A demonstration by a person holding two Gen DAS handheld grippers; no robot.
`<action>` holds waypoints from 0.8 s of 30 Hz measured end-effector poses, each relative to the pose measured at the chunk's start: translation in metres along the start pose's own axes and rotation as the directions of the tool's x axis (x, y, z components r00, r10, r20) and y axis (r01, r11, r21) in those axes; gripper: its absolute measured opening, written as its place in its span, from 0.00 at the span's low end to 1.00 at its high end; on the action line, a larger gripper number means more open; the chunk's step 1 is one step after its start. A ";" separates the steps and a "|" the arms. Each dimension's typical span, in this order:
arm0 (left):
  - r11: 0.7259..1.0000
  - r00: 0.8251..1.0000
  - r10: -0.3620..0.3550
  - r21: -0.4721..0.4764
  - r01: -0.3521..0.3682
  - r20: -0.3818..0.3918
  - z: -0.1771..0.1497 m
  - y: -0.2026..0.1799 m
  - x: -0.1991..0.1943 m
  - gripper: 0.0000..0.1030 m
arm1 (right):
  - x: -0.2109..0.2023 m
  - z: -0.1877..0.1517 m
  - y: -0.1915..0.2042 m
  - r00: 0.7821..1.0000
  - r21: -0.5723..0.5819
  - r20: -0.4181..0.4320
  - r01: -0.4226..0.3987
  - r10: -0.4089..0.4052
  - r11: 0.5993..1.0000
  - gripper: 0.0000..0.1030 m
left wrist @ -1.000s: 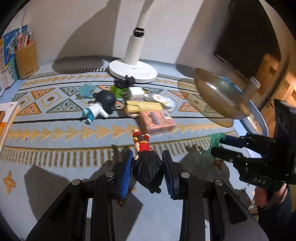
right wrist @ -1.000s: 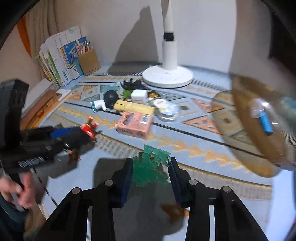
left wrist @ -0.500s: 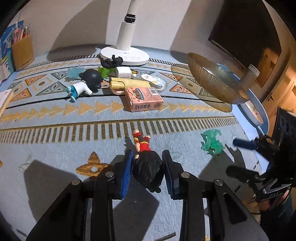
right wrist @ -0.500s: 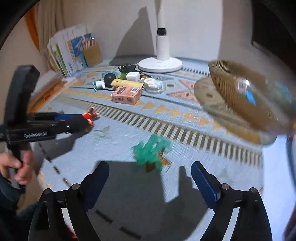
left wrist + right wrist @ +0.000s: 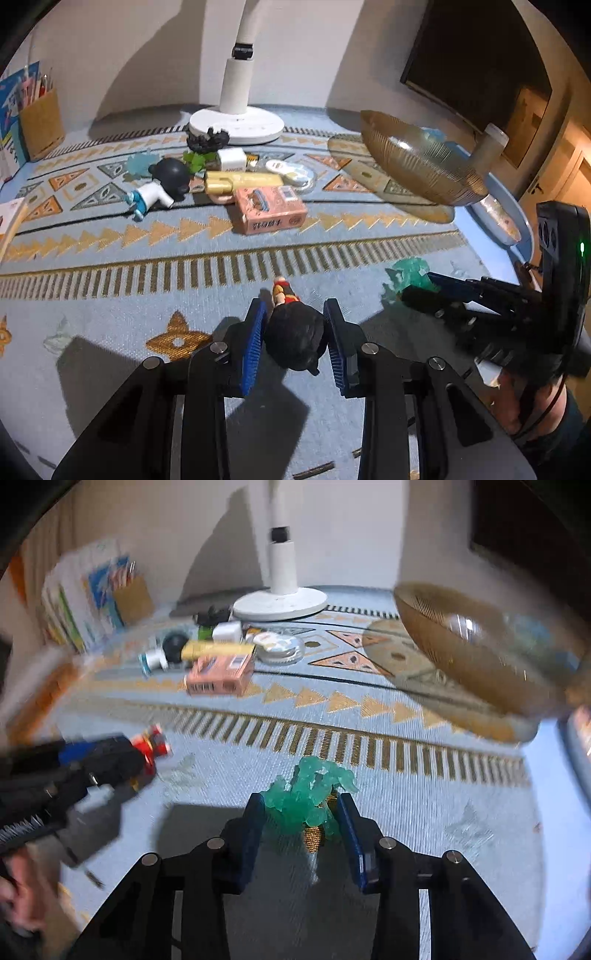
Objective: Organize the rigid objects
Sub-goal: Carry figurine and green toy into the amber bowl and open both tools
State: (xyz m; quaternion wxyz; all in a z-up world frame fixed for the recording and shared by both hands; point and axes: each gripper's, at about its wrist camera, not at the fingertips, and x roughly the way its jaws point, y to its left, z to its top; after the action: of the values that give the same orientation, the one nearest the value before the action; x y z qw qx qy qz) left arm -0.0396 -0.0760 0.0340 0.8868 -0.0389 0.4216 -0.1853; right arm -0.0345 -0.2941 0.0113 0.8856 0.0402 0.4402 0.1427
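Observation:
My left gripper [image 5: 293,314] is shut on a small figurine [image 5: 291,332] with a black head and red clothes, held just above the blue patterned mat [image 5: 110,332]. In the right wrist view the same figurine [image 5: 155,746] shows red at the left gripper's [image 5: 125,755] tip. A translucent green figure [image 5: 306,794] stands on the mat between the blue pads of my right gripper [image 5: 301,801], whose jaws are closing, and both pads touch its sides. From the left wrist view the right gripper [image 5: 413,288] reaches in from the right onto the green figure [image 5: 406,271].
A pile lies at the back of the mat: a pink box [image 5: 269,208], a yellow case [image 5: 240,181], a white charger [image 5: 231,158], and a black-headed doll [image 5: 162,184]. Behind it stands a white lamp base [image 5: 236,125]. An amber bowl [image 5: 417,166] sits at the right and a pen holder [image 5: 40,122] far left.
The right gripper held the green figure, let it go on the mat and opened wide, then came back around it. The left gripper kept its hold on the figurine.

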 end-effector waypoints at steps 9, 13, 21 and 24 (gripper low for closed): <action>0.997 0.994 -0.073 0.037 0.070 0.085 0.039 -0.029 -0.025 0.28 | -0.087 0.039 -0.055 0.982 0.101 0.187 0.004 -0.023 0.995 0.29; 0.994 0.987 -0.104 0.055 0.098 0.120 0.059 -0.043 -0.033 0.28 | -0.119 0.046 -0.077 0.966 0.130 0.256 0.012 -0.045 0.991 0.29; 0.963 0.948 -0.252 0.151 0.225 0.195 0.134 -0.118 -0.021 0.28 | -0.157 0.078 -0.115 0.922 0.192 0.353 0.095 -0.159 0.977 0.29; 0.951 0.943 -0.285 0.169 0.257 0.170 0.154 -0.140 0.007 0.28 | -0.148 0.089 -0.122 0.922 0.199 0.331 0.141 -0.202 0.970 0.29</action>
State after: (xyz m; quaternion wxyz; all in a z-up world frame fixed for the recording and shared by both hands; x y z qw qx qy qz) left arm 0.0401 -0.2215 0.1591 0.8898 -0.0500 0.3099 -0.3312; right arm -0.0218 -0.4488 0.1552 0.9518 0.1022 0.2886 0.0165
